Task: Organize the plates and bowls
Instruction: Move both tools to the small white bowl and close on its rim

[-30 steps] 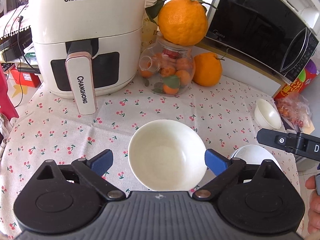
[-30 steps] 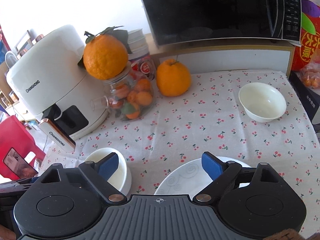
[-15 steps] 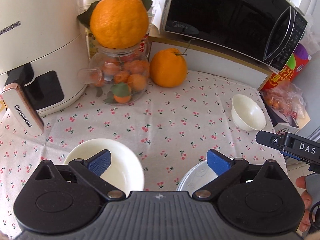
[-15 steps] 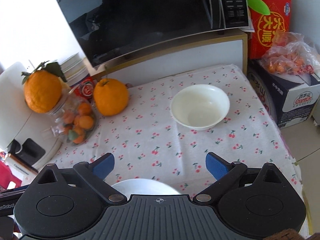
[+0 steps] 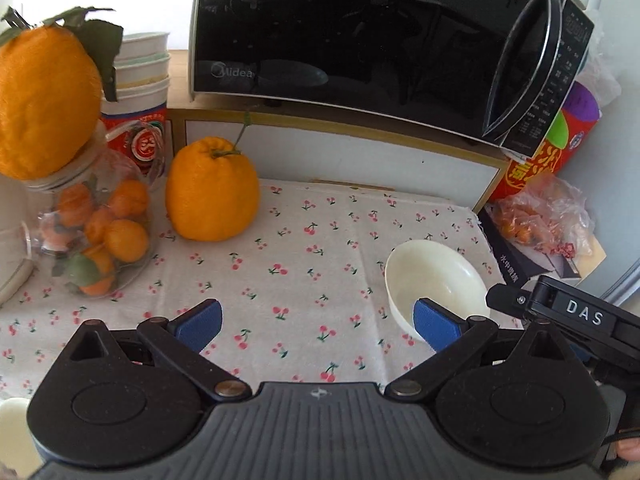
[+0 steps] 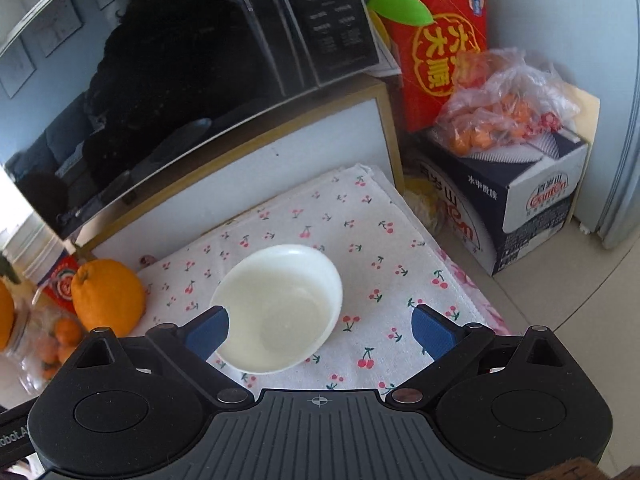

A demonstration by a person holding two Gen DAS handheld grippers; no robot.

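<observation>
Blue pads (image 6: 208, 330) were seen on the fingers of the right gripper (image 6: 320, 330), which were spread wide, with nothing pressed between them. A small white bowl (image 6: 280, 308) was placed on the cherry-printed tablecloth (image 6: 384, 248) just under this gripper; its left pad was seen over the bowl's left rim, and the right pad was kept apart from the bowl, over bare cloth. The fingers of the left gripper (image 5: 316, 326) were spread wide as well, and only tablecloth was found between them. In the left wrist view the same bowl (image 5: 434, 284) was partly covered by the right pad of that gripper, and whether it was touched could not be told. Part of the right gripper, a black bar marked DAS (image 5: 576, 314), was seen just beside the bowl. Farther out, a large orange fruit (image 5: 212, 194) was set on the cloth, near a glass jar (image 5: 92, 240) filled with small oranges. A black microwave (image 5: 360, 40) was placed on a shelf behind them. A bag of fruit (image 6: 504, 104) was laid on a box (image 6: 520, 200) beside the table.
</observation>
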